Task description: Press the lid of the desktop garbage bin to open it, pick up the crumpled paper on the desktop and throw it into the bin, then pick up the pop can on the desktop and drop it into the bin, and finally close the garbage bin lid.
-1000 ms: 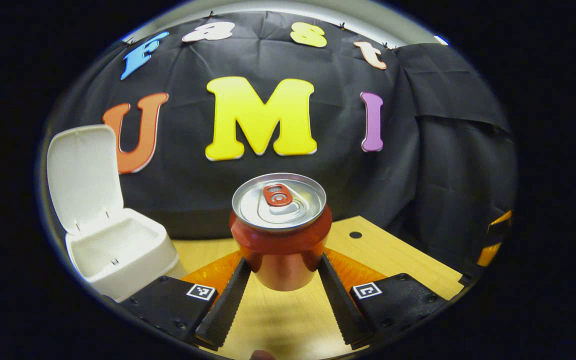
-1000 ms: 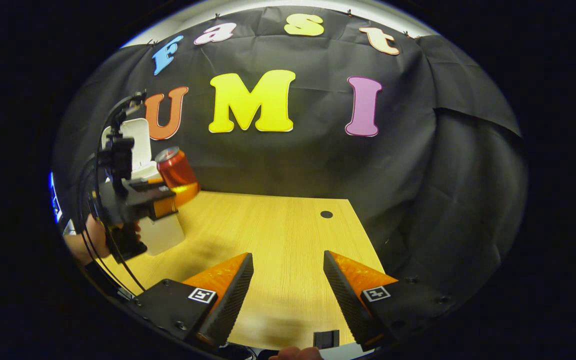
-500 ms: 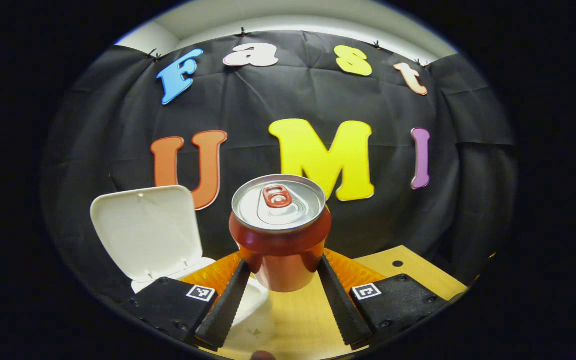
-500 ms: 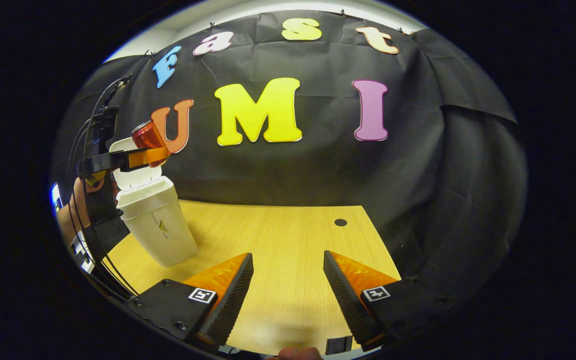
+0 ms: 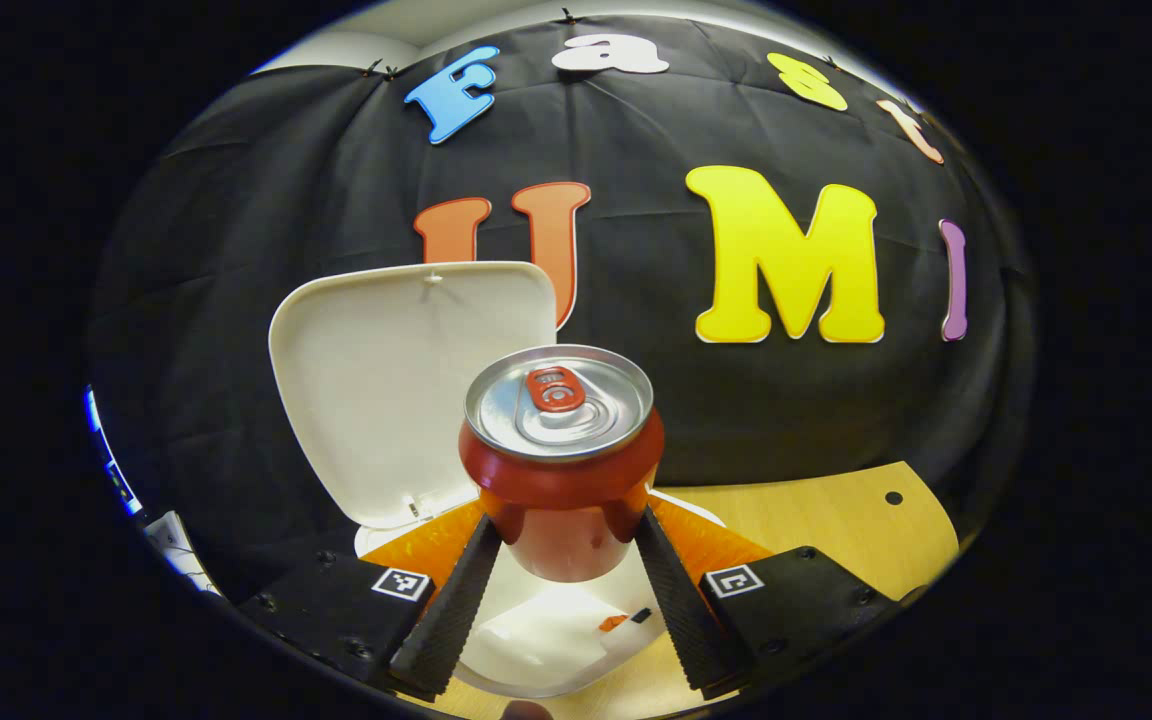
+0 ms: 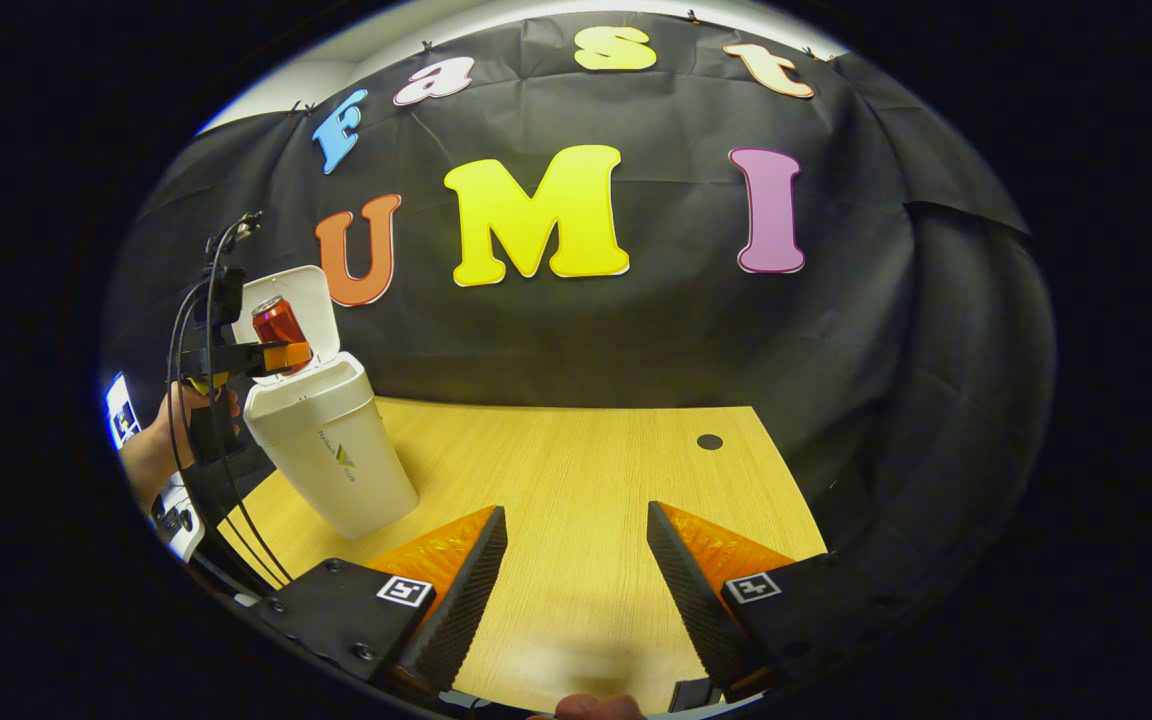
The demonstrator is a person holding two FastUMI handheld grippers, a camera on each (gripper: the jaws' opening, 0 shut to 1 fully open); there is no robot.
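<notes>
In the left gripper view, the left gripper [image 5: 561, 545] holds the pop can [image 5: 561, 455] upright between its two fingers [image 5: 451, 600], one pressing on each side of the can's lower body. The can's silver top with its red tab faces up toward the camera. Directly below the can lies the open mouth of the white garbage bin [image 5: 556, 640], and a pale crumpled paper [image 5: 536, 632] shows inside (its exact shape is hard to make out). The bin's lid [image 5: 406, 385] stands raised behind and to the left of the can. A strip of wooden desktop [image 5: 836, 525] runs off to the right of the bin.

In the right gripper view, the right gripper [image 6: 576, 575] hangs over the desktop [image 6: 576, 470] with its fingers [image 6: 461, 595] spread wide and nothing between them. Far off at the left stands the garbage bin [image 6: 331, 455] on the desktop, its lid [image 6: 291, 300] tipped up. The left gripper [image 6: 271, 357], held by a hand [image 6: 171, 440], keeps the pop can [image 6: 278, 322] just above the bin's opening, in front of the raised lid and well apart from the right gripper.
</notes>
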